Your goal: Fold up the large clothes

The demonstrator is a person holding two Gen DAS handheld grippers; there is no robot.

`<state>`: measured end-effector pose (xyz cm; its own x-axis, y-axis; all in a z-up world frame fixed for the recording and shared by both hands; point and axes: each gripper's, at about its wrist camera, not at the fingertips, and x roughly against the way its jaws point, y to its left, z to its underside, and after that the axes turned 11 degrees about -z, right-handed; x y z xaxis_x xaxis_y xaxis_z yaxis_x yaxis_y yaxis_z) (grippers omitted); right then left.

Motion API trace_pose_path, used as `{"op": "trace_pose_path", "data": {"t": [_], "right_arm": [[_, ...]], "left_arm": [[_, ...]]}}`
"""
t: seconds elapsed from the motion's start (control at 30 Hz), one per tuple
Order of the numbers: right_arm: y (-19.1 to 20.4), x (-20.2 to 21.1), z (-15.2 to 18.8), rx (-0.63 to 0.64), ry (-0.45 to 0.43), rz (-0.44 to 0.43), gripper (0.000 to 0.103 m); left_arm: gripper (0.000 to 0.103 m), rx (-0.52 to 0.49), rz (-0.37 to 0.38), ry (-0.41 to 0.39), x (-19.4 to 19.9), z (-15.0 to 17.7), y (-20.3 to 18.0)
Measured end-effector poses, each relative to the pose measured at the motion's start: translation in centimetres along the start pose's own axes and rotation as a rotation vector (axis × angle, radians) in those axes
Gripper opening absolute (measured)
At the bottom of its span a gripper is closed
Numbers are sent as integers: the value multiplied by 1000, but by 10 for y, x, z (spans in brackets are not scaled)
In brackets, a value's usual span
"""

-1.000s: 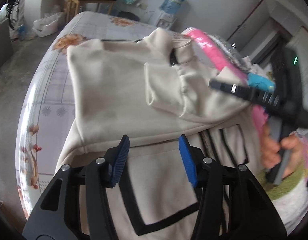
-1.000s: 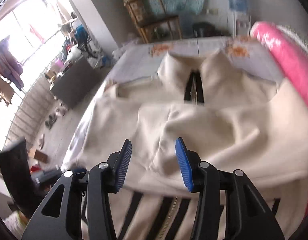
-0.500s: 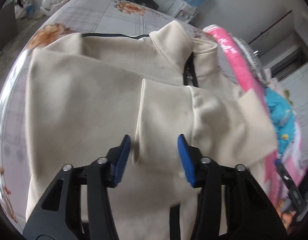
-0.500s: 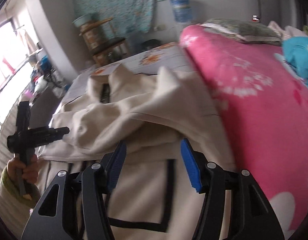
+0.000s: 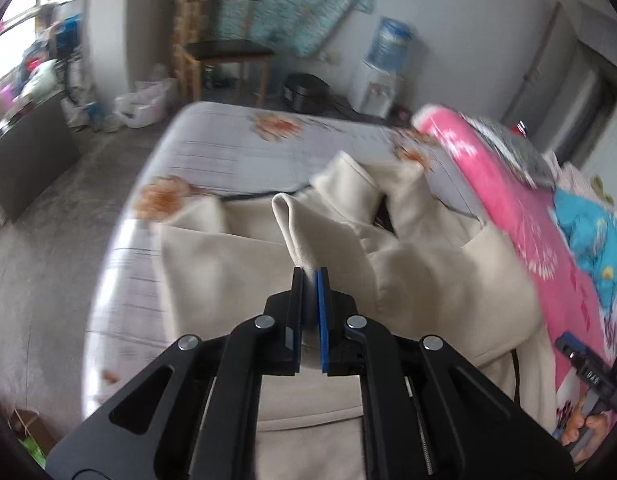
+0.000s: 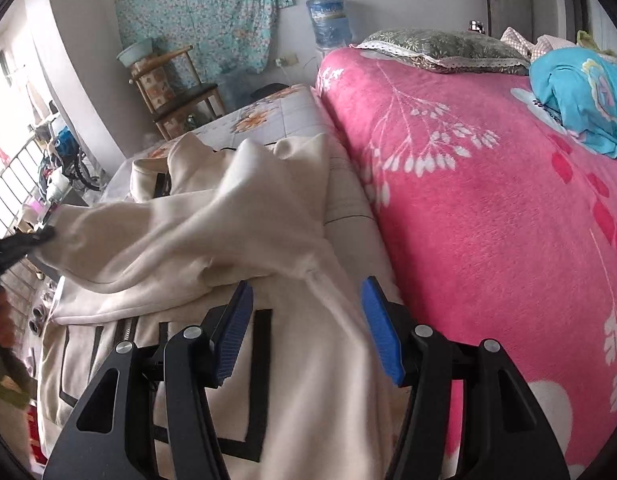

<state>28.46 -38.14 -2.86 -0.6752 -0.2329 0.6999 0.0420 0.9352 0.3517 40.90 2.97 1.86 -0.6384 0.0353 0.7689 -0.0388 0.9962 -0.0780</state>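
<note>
The cream jacket (image 6: 212,240) sprawls over my bed (image 5: 228,152), collar toward twelve o'clock, so I can fold it flat. My left hand-held gripper (image 5: 309,276) has just closed, pinching a sleeve fold to lift it across — my right hand-held gripper (image 6: 304,320) hangs half-open over the hem, empty.

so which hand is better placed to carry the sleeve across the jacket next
Left. Its hand-held gripper is already shut on the cream sleeve, lifted off the jacket. The right hand-held gripper hangs open over the jacket's side, gripping nothing.
</note>
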Motion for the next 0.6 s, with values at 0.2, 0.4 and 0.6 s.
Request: {"op": "trace_pose_path", "data": {"t": [0.2,0.4,0.6], "right_arm": [[-6,-10,6,-13,38,26,56],[2,2,1,18,46,42,56],[2,15,-18,13,49,17,56]], "left_arm": [[6,65,-27,121,-26,23,34],[6,102,-3,155,-37,45,47],[6,110,7,192,-54,51,56]]}}
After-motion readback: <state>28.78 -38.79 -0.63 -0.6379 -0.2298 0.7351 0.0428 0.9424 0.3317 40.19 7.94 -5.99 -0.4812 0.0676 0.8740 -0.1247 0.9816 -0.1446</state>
